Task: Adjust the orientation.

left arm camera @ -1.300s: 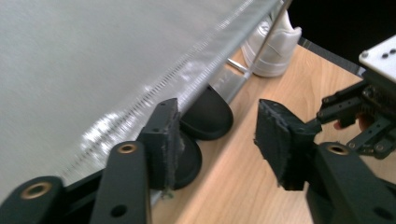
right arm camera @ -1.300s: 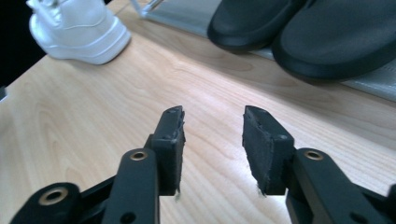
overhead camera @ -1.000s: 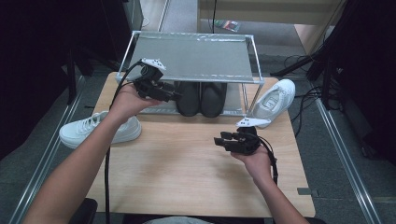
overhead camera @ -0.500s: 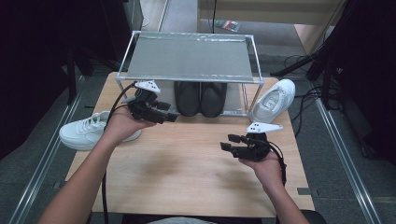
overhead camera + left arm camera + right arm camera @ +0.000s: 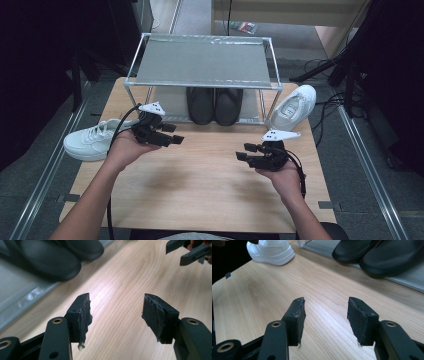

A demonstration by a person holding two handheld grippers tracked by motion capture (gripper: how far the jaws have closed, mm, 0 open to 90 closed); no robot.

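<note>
Tongs on the left [image 5: 172, 139] had dropped from the rack [image 5: 202, 82] toward mid-frame, empty and wide open, the right tongs [image 5: 242, 152] had just widened on nothing, so both white sneakers, left [image 5: 92, 142] and right [image 5: 292, 107], waited on the counter [image 5: 200, 190].

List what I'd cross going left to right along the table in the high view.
White sneaker → left gripper → black slippers → right gripper → second white sneaker.
</note>
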